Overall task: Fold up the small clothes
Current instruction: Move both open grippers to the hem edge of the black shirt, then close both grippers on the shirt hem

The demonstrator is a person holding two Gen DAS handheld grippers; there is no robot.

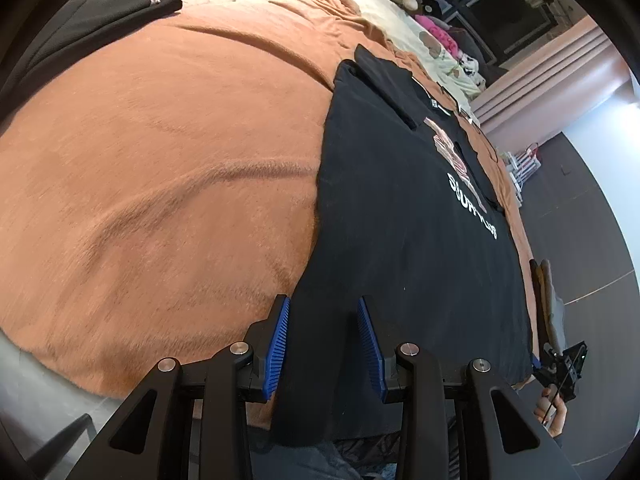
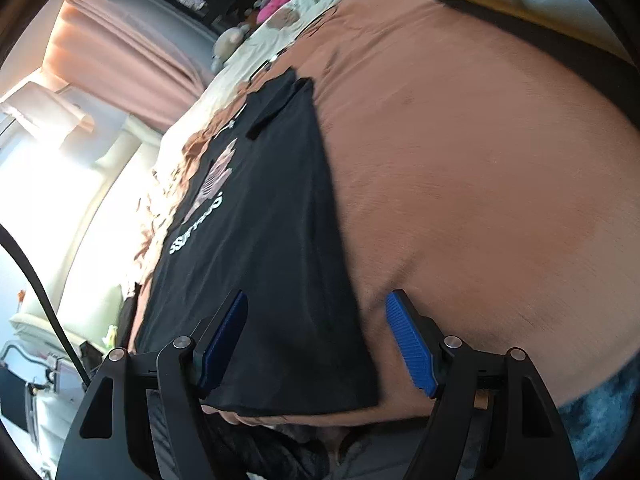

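One black T-shirt (image 1: 404, 208) lies flat on the bed's orange blanket (image 1: 160, 168), with its sides already folded in so it makes a long strip. Its bottom edge is at the near side of the bed. Two grippers wait there, one at each near corner, likely so they can lift that edge together. The left gripper (image 1: 323, 346) is open wide over the left corner. The right gripper (image 2: 316, 340) is open wide over the right corner, holding nothing
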